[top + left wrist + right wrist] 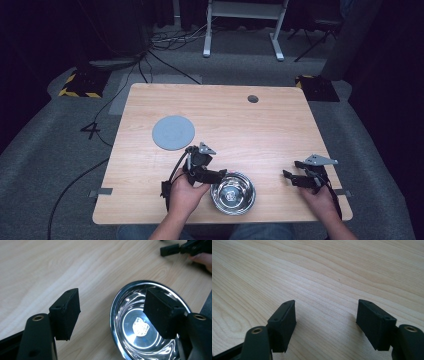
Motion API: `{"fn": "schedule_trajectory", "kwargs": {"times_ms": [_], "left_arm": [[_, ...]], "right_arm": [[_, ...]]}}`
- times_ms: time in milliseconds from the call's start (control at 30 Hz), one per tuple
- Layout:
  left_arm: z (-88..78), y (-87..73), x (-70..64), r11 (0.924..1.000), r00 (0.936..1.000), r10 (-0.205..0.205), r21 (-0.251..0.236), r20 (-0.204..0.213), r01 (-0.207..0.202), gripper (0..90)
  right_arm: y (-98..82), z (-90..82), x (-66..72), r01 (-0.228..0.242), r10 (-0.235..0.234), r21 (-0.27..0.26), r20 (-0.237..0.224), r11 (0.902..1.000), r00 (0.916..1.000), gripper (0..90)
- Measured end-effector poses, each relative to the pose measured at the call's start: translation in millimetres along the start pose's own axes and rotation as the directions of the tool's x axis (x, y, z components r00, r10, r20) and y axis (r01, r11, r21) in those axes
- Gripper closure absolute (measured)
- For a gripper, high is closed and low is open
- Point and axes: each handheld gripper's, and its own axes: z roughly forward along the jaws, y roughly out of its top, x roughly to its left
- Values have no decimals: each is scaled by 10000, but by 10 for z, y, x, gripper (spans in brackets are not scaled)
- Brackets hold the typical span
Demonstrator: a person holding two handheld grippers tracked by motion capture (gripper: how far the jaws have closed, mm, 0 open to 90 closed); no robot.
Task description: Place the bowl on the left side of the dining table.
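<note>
A shiny steel bowl (pixel 233 193) sits near the front edge of the wooden table (pixel 250 130), empty. My left gripper (pixel 219 174) is open at the bowl's left rim. In the left gripper view the bowl (pixel 130 315) lies under the gripper (pixel 112 312), with one jaw over the bowl's inside and the other over bare wood to the left of its rim. A flat grey round disc (pixel 173 132) lies on the table farther back on the left. My right gripper (pixel 291 178) is open and holds nothing low over bare wood at the right; its pads (pixel 283 323) stand wide apart.
A small dark round hole (pixel 253 98) is in the table near the far edge. Cables and a white stand's legs (pixel 240 30) are on the grey floor beyond the table. The other hand's gripper (pixel 175 249) appears at the top right of the left gripper view.
</note>
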Motion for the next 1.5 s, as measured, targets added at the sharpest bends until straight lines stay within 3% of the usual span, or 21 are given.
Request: {"fn": "schedule_trajectory", "kwargs": {"times_ms": [67, 167, 200, 367, 567, 700, 833, 867, 1000, 1100, 1133, 1233, 1333, 1500], "left_arm": [[148, -49, 47, 9989, 9997, -84, 469, 241, 73, 306], [231, -88, 67, 9969, 9987, -316, 740, 396, 286, 308], [302, -118, 86, 9923, 9966, -519, 1158, 640, 442, 308], [396, -163, 92, 9827, 9936, -731, 1765, 860, 570, 329], [492, -204, 115, 9606, 9909, -1206, 2588, 593, 1014, 437], [531, -190, 89, 9461, 9925, -1166, 3081, 378, 994, 569], [552, -160, 68, 9409, 9939, -1070, 3257, 254, 930, 651], [553, -151, 63, 9365, 9935, -1104, 3375, 271, 949, 674], [577, -129, 41, 9390, 9949, -941, 3352, 369, 764, 776], [566, -122, 64, 9407, 9906, -1212, 3258, 632, 943, 793], [556, -121, 70, 9444, 9894, -1269, 3137, 706, 988, 847], [527, -101, 67, 9504, 9886, -1317, 2928, 728, 1051, 862], [473, -56, 24, 9559, 9945, -922, 2842, 488, 746, 863], [417, -10, 9, 9607, 9955, -854, 2684, 413, 712, 862]], "right_arm": [[-1, 1, -2, 20, -20, -15, -6, 10000, 10000, 322], [-1, 2, -1, 10, -10, -24, 8, 10000, 10000, 321], [0, 0, 1, -27, 27, 4, -3, 10000, 10000, 320], [0, 0, 1, -22, 22, -5, 0, 10000, 10000, 320], [0, 0, 1, -25, 25, -6, -2, 10000, 10000, 320], [0, 0, 1, -34, 34, 0, 0, 10000, 10000, 320], [0, 0, 1, -33, 33, 3, -1, 10000, 10000, 320], [0, 0, 0, -16, 16, -1, 2, 10000, 10000, 319], [2, 1, 9, -126, 126, -28, -36, 9999, 9999, 318], [2, 1, 9, -128, 128, -31, -35, 9999, 9999, 317], [2, 0, 9, -135, 135, -24, -41, 9999, 9999, 317], [1, 0, 10, -154, 153, -29, -31, 9999, 9999, 316], [0, -3, 9, -144, 144, -18, -22, 9999, 9999, 315], [-1, -3, 9, -148, 147, -14, -17, 9999, 9999, 315]]}}
